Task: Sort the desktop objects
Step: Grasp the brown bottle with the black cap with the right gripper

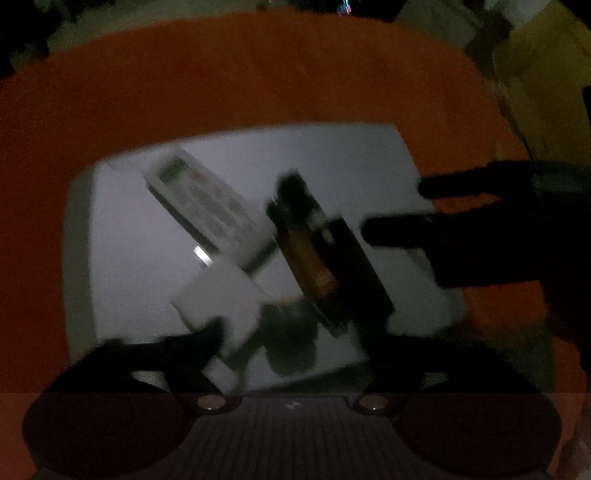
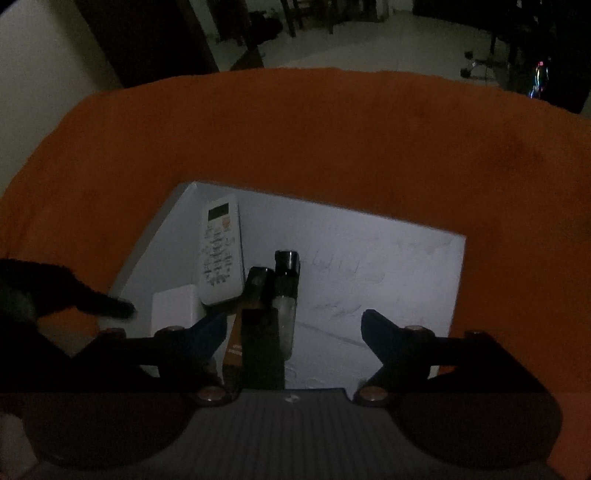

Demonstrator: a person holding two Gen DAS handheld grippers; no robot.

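Note:
A shallow white box [image 2: 388,258] lies on an orange cloth. In it lie a white remote control [image 2: 221,251], a white charger block [image 2: 173,310], a dark brown-and-black box [image 2: 255,332] and a black-capped tube [image 2: 286,284]. My right gripper [image 2: 293,332] is open above the box's near edge, fingers on either side of the dark box and tube. In the blurred left wrist view the same remote [image 1: 207,206], charger [image 1: 221,306] and dark box [image 1: 325,266] show. My left gripper [image 1: 291,343] is open over the box [image 1: 351,166]. The right gripper's fingers [image 1: 399,229] enter from the right.
The orange cloth [image 2: 332,140] covers the table around the box. The table's far edge curves across the top, with dim floor and chair legs [image 2: 295,18] beyond. Yellowish furniture [image 1: 546,74] stands at the upper right of the left wrist view.

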